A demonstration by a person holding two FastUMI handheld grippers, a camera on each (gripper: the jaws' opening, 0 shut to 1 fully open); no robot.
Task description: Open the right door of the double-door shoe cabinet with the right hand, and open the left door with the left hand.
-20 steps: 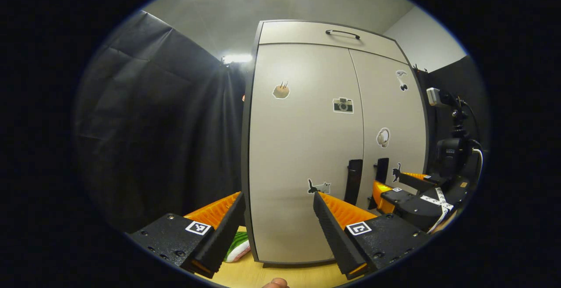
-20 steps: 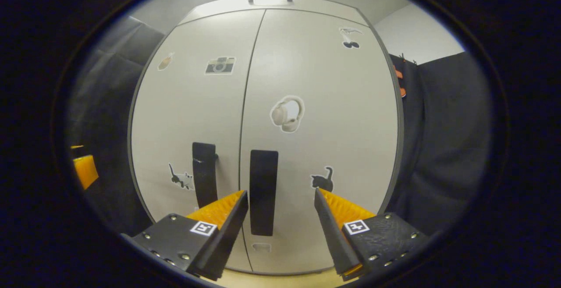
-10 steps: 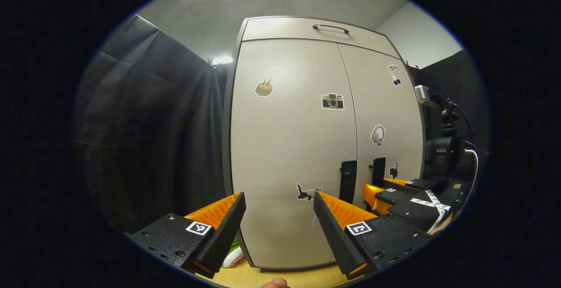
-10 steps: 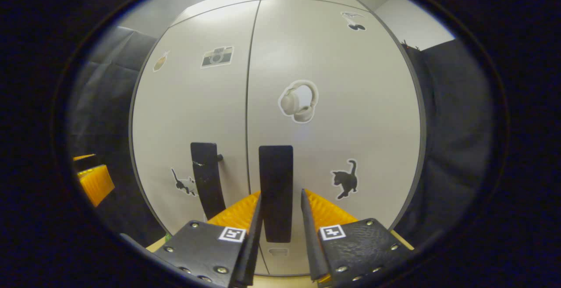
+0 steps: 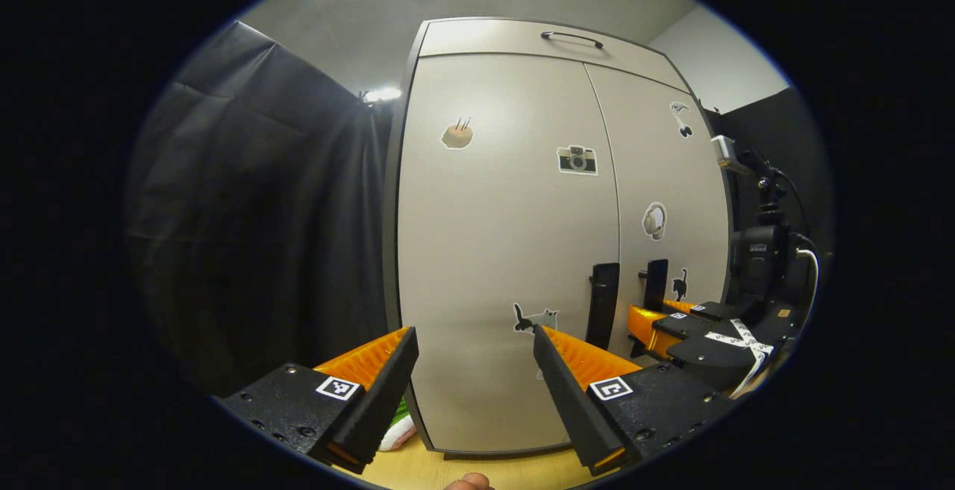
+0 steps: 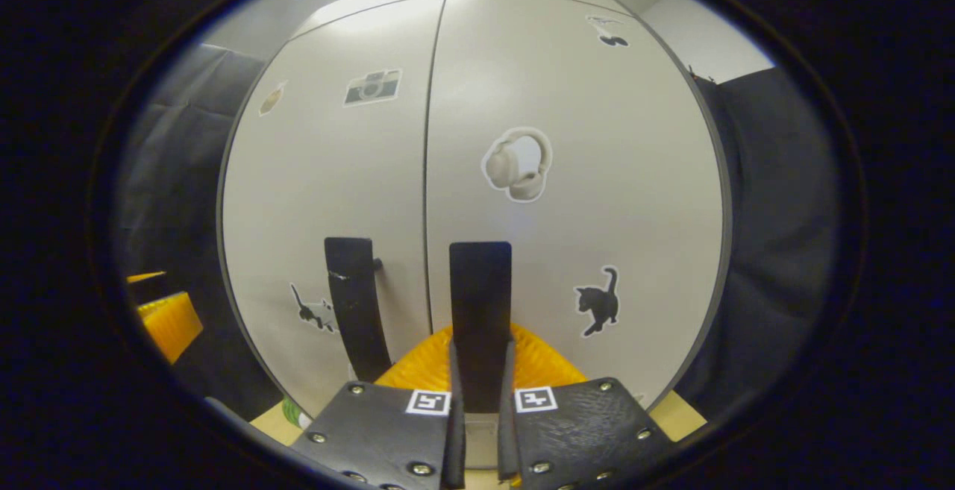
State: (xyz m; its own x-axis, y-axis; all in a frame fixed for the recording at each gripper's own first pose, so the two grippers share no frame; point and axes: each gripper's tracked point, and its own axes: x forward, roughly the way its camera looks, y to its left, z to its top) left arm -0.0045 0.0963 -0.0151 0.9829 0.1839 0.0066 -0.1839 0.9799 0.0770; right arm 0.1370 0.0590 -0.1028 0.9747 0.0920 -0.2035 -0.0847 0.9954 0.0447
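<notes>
Straight ahead of both tools stands the shoe cabinet [image 5: 507, 251], doors closed (stickers scattered across them). The right hand-held gripper [image 6: 477, 408] has closed its fingers onto the right door handle [image 6: 480, 303]. The left hand-held gripper [image 5: 474, 371] is spread wide, holding nothing, with the left door handle [image 5: 601, 303] ahead to its right.

Nothing actually readable anywhere. Just picture stickers on the shoe cabinet [image 6: 477, 102]: a camera sticker [image 5: 577, 159], headphones sticker [image 6: 518, 165], black cat sticker [image 6: 597, 301], no words on any. Square black-and-white coded tags [image 5: 611, 388] on the gripper fingers, no letters or numbers.
</notes>
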